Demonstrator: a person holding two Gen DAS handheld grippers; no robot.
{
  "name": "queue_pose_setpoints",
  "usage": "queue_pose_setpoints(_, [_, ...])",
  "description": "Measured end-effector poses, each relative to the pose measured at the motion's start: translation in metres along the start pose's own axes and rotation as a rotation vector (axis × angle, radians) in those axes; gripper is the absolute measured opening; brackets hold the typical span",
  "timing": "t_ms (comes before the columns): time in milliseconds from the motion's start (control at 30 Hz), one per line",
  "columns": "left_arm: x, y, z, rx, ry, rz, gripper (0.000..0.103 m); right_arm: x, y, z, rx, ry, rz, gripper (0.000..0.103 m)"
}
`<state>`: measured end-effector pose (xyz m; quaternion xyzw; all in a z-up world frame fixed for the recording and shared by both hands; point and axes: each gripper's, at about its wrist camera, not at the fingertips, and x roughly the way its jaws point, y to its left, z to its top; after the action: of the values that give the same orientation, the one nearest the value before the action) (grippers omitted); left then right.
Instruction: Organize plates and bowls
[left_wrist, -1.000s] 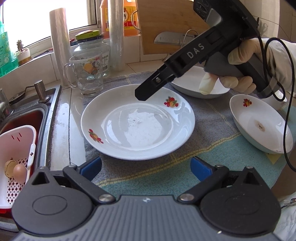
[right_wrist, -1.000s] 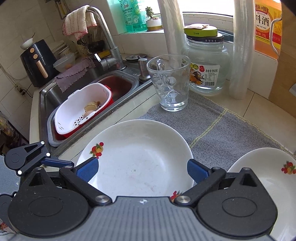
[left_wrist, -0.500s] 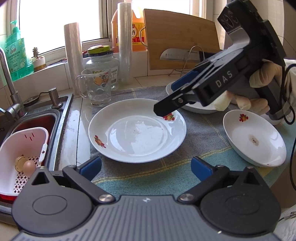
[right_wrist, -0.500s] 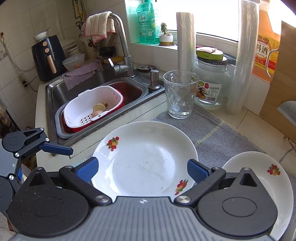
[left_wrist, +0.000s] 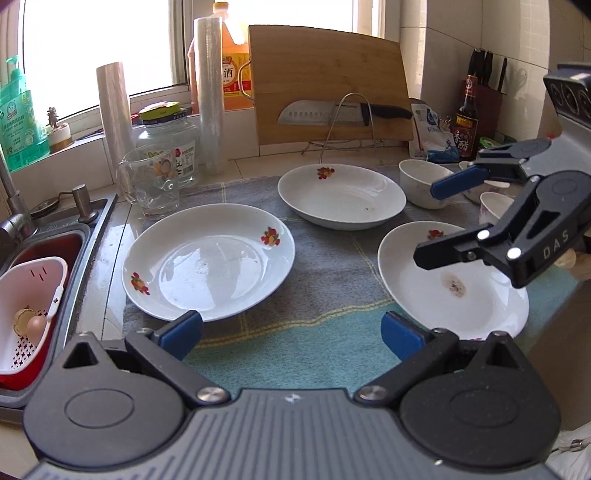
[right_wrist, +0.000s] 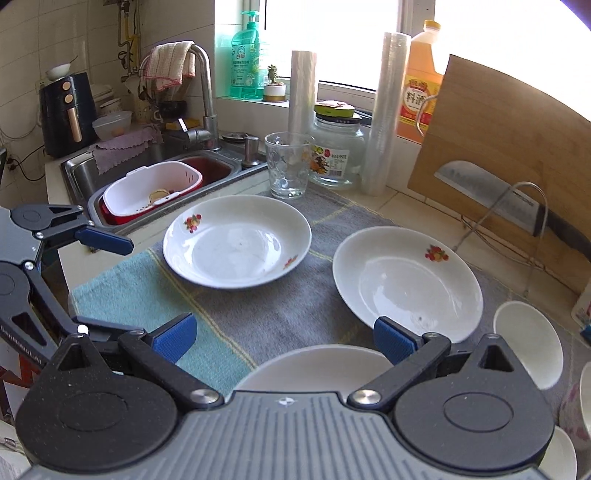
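Three white plates with fruit prints lie on a grey and teal cloth (left_wrist: 325, 325): a left plate (left_wrist: 208, 262), a back plate (left_wrist: 341, 195) and a right plate (left_wrist: 450, 291) with a brown stain. Two white bowls (left_wrist: 421, 182) stand behind at the right. My left gripper (left_wrist: 291, 330) hovers open above the cloth's near edge, holding nothing. My right gripper (left_wrist: 437, 218) is open above the right plate, also holding nothing. In the right wrist view the left plate (right_wrist: 236, 240), the back plate (right_wrist: 406, 280) and the near plate (right_wrist: 314, 365) show, with the left gripper (right_wrist: 107, 284) at the left edge.
A sink (left_wrist: 55, 240) at the left holds a white colander basket (left_wrist: 26, 306). A glass mug (left_wrist: 151, 181), a jar (left_wrist: 166, 147) and two film rolls stand behind the left plate. A cutting board (left_wrist: 325, 85) with a knife leans on the back wall.
Both grippers have pulled back from the left plate. The right gripper swung right and now hangs over the stained right plate. The plates have not moved.
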<state>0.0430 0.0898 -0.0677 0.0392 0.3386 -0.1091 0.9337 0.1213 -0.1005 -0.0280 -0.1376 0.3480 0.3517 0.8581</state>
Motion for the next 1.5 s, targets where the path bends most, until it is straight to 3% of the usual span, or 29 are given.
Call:
queue_pose_setpoints(233, [0.006, -0.037, 0.006, 0.004, 0.012, -0.021, 0.102, -0.036, -0.017, -0.052, 0.085, 0.009, -0.047, 0.103])
queue_pose_setpoints(500, [0.012, -0.066, 0.009, -0.002, 0.029, -0.008, 0.102, -0.063, -0.029, -0.1, 0.116, 0.019, -0.043, 0.103])
queue_pose_setpoints(733, [0.012, -0.082, 0.016, 0.019, 0.021, -0.012, 0.102, -0.052, -0.037, -0.132, 0.099, 0.081, -0.06, 0.103])
queue_pose_setpoints(1100, [0.033, -0.091, 0.033, 0.061, 0.083, -0.054, 0.102, -0.024, -0.038, -0.13, 0.04, 0.086, -0.04, 0.103])
queue_pose_setpoints(1500, [0.093, -0.089, 0.052, 0.136, 0.213, -0.221, 0.102, -0.02, -0.042, -0.13, 0.034, 0.056, -0.028, 0.103])
